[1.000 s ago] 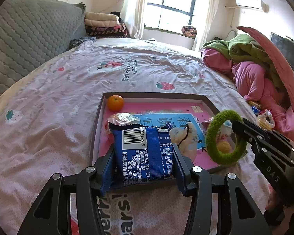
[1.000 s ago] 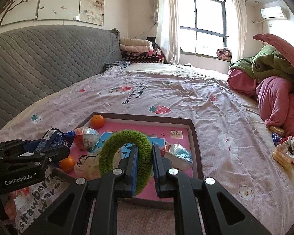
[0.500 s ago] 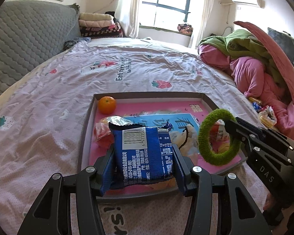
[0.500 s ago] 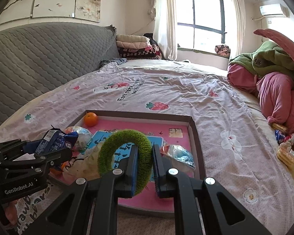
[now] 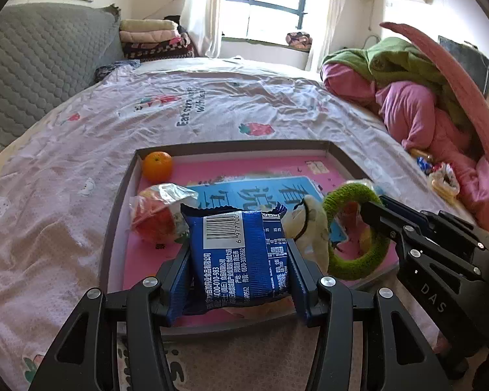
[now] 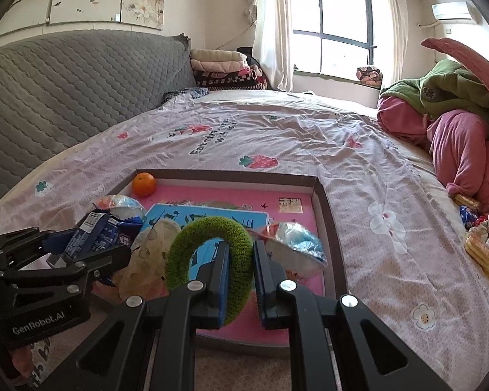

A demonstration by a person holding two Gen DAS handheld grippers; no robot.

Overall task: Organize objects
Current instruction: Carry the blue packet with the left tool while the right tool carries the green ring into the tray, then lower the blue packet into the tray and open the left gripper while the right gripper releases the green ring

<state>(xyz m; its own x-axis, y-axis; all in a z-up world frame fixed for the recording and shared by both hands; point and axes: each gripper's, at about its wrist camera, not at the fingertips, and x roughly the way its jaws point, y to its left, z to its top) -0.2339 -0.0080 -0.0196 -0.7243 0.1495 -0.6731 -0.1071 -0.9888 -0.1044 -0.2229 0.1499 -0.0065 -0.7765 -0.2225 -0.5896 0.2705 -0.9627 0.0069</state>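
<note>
My left gripper (image 5: 238, 254) is shut on a blue snack packet (image 5: 241, 257) and holds it over the near left part of a shallow box (image 5: 231, 148) with a pink floor. My right gripper (image 6: 239, 257) is shut on a fuzzy green ring (image 6: 208, 254), held upright over the box's near edge; the ring also shows in the left wrist view (image 5: 355, 231). In the box lie an orange (image 5: 157, 166), a wrapped snack (image 5: 156, 211), a beige pouch (image 5: 309, 228), a blue card (image 5: 257, 192) and another wrapped snack (image 6: 293, 251).
The box sits on a bed with a pink strawberry-print sheet (image 6: 277, 137). A grey padded headboard (image 6: 65, 81) runs along the left. Pink and green bedding (image 6: 456, 123) is piled at the right, with loose snacks and a scrunchie (image 6: 482, 238) beside it.
Both grippers have moved forward over the box with their loads; the box now looks closer and larger. The grips have not changed.
</note>
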